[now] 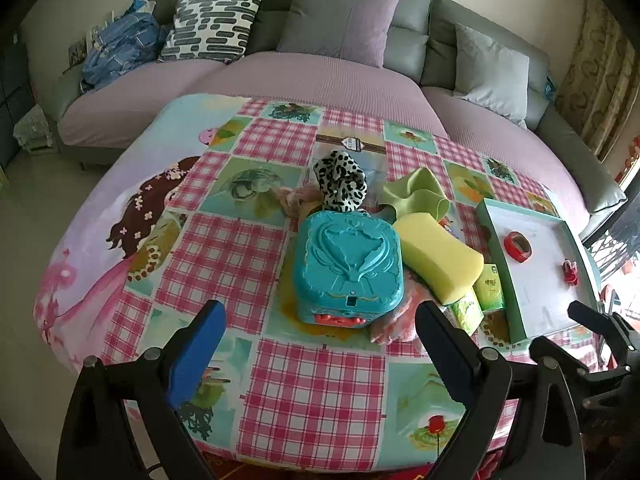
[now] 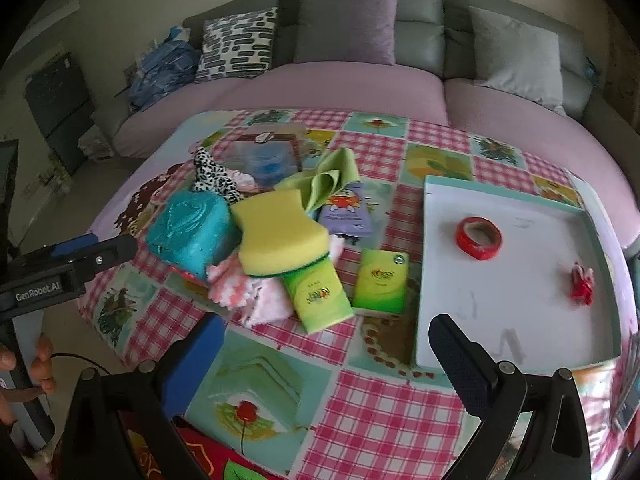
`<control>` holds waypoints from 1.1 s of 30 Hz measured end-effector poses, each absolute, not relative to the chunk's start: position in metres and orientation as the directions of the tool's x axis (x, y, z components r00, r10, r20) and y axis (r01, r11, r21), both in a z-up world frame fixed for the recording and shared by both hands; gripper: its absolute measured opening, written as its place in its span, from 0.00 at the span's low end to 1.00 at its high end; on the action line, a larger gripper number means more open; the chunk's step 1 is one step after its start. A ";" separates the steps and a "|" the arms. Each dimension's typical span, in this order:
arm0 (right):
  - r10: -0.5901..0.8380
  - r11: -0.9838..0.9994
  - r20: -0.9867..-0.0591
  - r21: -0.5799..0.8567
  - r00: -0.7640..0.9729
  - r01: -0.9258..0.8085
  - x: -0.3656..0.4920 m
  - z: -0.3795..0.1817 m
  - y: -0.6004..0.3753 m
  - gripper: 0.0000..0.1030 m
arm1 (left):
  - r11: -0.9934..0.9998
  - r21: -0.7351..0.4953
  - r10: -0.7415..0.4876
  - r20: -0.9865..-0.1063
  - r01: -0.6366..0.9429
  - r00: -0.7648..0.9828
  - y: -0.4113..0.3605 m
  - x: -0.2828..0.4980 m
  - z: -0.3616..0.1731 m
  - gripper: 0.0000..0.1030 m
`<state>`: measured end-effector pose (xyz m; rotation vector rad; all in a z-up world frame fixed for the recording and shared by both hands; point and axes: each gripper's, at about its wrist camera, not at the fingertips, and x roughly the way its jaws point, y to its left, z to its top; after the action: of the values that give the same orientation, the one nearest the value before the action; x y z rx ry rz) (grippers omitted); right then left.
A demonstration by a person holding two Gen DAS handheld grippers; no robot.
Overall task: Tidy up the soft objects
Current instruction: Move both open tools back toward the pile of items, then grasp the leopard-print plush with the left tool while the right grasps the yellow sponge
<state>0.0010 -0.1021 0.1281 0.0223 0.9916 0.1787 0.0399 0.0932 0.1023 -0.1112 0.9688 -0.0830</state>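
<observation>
Black left gripper (image 1: 320, 332) and right gripper (image 2: 326, 344) showing blue finger pads, silver screws, white "GenRobot.AI" lettering.

A grey sofa (image 1: 408, 40) curves behind the table. On it, a patterned black-and-white cushion (image 1: 214, 24) sits left of a purple cushion (image 1: 340, 16), a pale grey cushion (image 1: 494, 68) lies toward its right end, and crumpled blue fabric (image 1: 120, 48) fills its left corner.

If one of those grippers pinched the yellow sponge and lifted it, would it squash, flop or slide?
The sponge looks thick and foamy, so it would probably squash between the fingers yet keep its shape rather than flop. It seems light for its bulk. It lies tilted across the teal box and a green packet, so lifting it may nudge them.
</observation>
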 end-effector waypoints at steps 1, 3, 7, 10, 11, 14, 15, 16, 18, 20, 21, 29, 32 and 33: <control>0.164 0.984 -0.831 0.102 0.531 -0.145 0.003 0.128 -0.101 1.00 | 0.991 -0.135 -0.123 -0.817 0.021 0.563 0.094 0.041 0.102 0.93; 0.178 0.982 -0.833 0.112 0.524 -0.155 0.008 0.126 -0.098 1.00 | 0.990 -0.140 -0.129 -0.819 0.023 0.559 0.094 0.043 0.102 0.93; 0.197 0.977 -0.838 0.126 0.508 -0.171 0.020 0.122 -0.093 1.00 | 0.990 -0.142 -0.131 -0.821 0.024 0.556 0.095 0.049 0.102 0.93; 0.203 0.975 -0.844 0.129 0.496 -0.180 0.029 0.117 -0.088 1.00 | 0.988 -0.153 -0.137 -0.822 0.017 0.553 0.097 0.054 0.101 0.93; 0.206 0.974 -0.846 0.131 0.492 -0.183 0.033 0.115 -0.087 1.00 | 0.988 -0.155 -0.138 -0.822 0.016 0.553 0.098 0.056 0.101 0.93; 0.212 0.971 -0.853 0.131 0.476 -0.198 0.044 0.110 -0.081 1.00 | 0.987 -0.160 -0.142 -0.824 0.014 0.548 0.101 0.064 0.101 0.93; 0.213 0.971 -0.855 0.130 0.473 -0.202 0.047 0.109 -0.079 1.00 | 0.987 -0.161 -0.143 -0.826 0.015 0.545 0.101 0.067 0.100 0.93; 0.214 0.970 -0.857 0.130 0.469 -0.206 0.050 0.107 -0.078 1.00 | 0.987 -0.161 -0.144 -0.828 0.016 0.542 0.101 0.070 0.100 0.93; 0.218 0.969 -0.861 0.132 0.460 -0.211 0.057 0.103 -0.075 1.00 | 0.987 -0.161 -0.149 -0.831 0.025 0.535 0.099 0.077 0.099 0.93; 0.217 0.968 -0.866 0.133 0.450 -0.212 0.063 0.099 -0.073 1.00 | 0.987 -0.156 -0.152 -0.834 0.037 0.530 0.097 0.084 0.098 0.93; 0.217 0.968 -0.869 0.133 0.444 -0.212 0.067 0.096 -0.072 1.00 | 0.987 -0.154 -0.153 -0.836 0.043 0.528 0.096 0.088 0.098 0.93; 0.227 0.964 -0.881 0.144 0.416 -0.222 0.086 0.082 -0.067 1.00 | 0.987 -0.149 -0.163 -0.854 0.068 0.494 0.085 0.128 0.096 0.93; 0.231 0.964 -0.884 0.150 0.407 -0.221 0.092 0.078 -0.067 1.00 | 0.986 -0.151 -0.163 -0.861 0.064 0.481 0.084 0.141 0.092 0.93; 0.234 0.963 -0.885 0.154 0.403 -0.222 0.093 0.076 -0.067 1.00 | 0.986 -0.153 -0.164 -0.862 0.061 0.480 0.084 0.144 0.091 0.92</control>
<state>0.0935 -0.0667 0.0762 0.0128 1.1199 0.2879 0.1444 0.0836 0.0910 -0.1062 1.0623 -0.1375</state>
